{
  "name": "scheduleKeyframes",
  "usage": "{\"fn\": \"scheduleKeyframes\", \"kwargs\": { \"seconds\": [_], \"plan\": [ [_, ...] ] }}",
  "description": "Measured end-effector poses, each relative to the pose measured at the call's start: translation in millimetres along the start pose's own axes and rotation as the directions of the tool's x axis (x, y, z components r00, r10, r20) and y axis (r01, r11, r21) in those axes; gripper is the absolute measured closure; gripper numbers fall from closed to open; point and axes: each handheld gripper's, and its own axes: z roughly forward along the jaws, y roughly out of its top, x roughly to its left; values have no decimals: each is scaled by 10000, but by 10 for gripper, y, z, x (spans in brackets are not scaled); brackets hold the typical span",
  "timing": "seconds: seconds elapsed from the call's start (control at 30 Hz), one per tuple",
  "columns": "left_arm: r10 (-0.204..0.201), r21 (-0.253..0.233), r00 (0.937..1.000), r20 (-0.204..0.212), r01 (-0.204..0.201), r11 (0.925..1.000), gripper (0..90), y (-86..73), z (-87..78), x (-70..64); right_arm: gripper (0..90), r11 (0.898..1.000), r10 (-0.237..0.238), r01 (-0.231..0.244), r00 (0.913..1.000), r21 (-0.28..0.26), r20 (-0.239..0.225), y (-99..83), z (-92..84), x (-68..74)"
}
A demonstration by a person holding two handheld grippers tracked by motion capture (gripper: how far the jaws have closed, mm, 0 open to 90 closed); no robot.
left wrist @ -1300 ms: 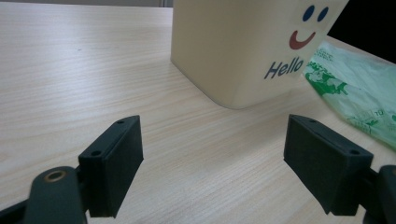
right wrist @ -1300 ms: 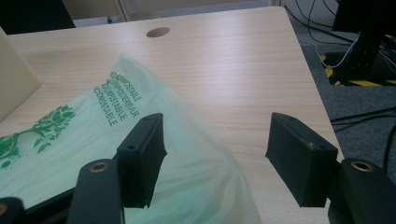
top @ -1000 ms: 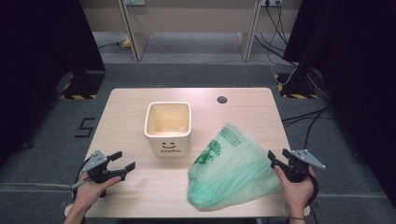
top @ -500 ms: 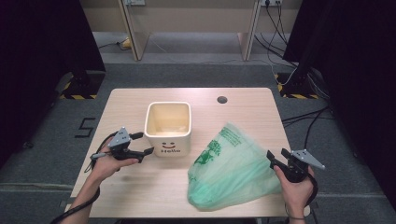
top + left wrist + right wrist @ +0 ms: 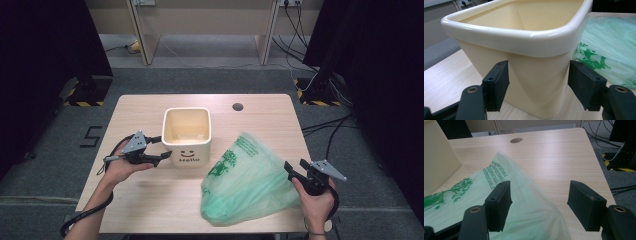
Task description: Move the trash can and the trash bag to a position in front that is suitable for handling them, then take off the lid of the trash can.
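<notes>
Desk point(image 5: 260, 120): a light wooden top is seen from above, with a small round hole point(image 5: 238, 106) near its far edge; grey floor lies around it.
Green bag point(image 5: 250, 180): a translucent green plastic bag with green print is spread on the near right part of the desk, just right of the bin; in the right gripper view point(image 5: 499, 202) the word "COMPOSTABLE" and a tree figure can be read on it.
Cream bin point(image 5: 187, 135): a square, open-topped cream container is stood upright near the middle of the desk, with a smiling face and "Hello" printed on its near wall; in the left gripper view point(image 5: 524, 50) its rounded rim and tapering wall are seen close up.
Left hand-held gripper point(image 5: 161, 150): it is held level at the bin's near left corner; in the left gripper view point(image 5: 539, 82) that corner is seen between the two pads. The jaws have just been closing a little and are held wide; no pad is seen pressed on the wall.
Right hand-held gripper point(image 5: 291, 170): it is held at the bag's right edge, near the desk's right side. In the right gripper view point(image 5: 539, 205) the jaws are spread wide, with the bag's edge lying under and between them, and nothing is gripped.
</notes>
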Motion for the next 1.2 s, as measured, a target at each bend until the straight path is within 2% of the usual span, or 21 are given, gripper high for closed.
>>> {"fn": "scheduleKeyframes", "kwargs": {
  "seconds": [0.2, 0.27, 0.37, 0.4, 0.5, 0.6, 0.73, 0.87, 0.97, 1.03, 1.07, 1.17, 1.2],
  "plan": [
    [-34, 67, 10000, -24, 34, 10000, 334, 18, 85, 25, 351, 10000, -9, 9, 10000, -1, 2, -1, 0, -2],
    [-217, 36, 9998, -16, 217, 9998, 325, 5, 76, 15, 351, 10000, -10, 10, 10000, -21, -16, 0, -2, -3],
    [-502, 215, 9987, -103, 504, 9985, 263, -14, -3, -40, 361, 10000, -20, 20, 10000, -14, -25, 2, -4, -9],
    [-717, 267, 9974, -103, 720, 9970, 249, -21, -45, -62, 364, 10000, 3, -3, 10000, 3, -14, 1, -3, -10],
    [-1477, 307, 9888, -196, 1483, 9885, 217, -31, -177, -102, 379, 9999, 112, -112, 9999, 91, 24, -10, 3, -23],
    [-2224, 222, 9746, -267, 2230, 9746, 218, 4, -279, -101, 396, 9997, 209, -210, 9998, 121, 26, -10, 9, -32],
    [-3138, -218, 9492, -232, 3133, 9494, 234, 105, -378, -73, 419, 9994, 321, -321, 9995, 86, 56, -10, 3, -50],
    [-3242, -449, 9451, -424, 3223, 9456, 234, 255, -407, -48, 421, 9991, 420, -420, 9991, 87, 83, -16, -3, -61],
    [-3498, -709, 9357, -451, 3463, 9355, 235, 367, -389, -17, 421, 9992, 389, -390, 9992, 93, 87, -4, 1, -48],
    [-3314, -601, 9407, -722, 3275, 9429, 233, 450, -361, 2, 421, 9993, 351, -351, 9994, 82, 64, 7, 4, -27],
    [-3306, -545, 9402, -816, 3270, 9435, 232, 491, -341, 13, 421, 9996, 277, -278, 9996, 73, 80, 9, 6, -25],
    [-3546, -564, 9287, -1087, 3503, 9349, 234, 609, -251, 69, 421, 9993, 324, -325, 9995, 180, 40, -3, 20, -13],
    [-3567, -515, 9265, -1196, 3530, 9342, 236, 633, -226, 82, 421, 9994, 269, -270, 9996, 213, 44, -9, 24, -17]
  ]
}}
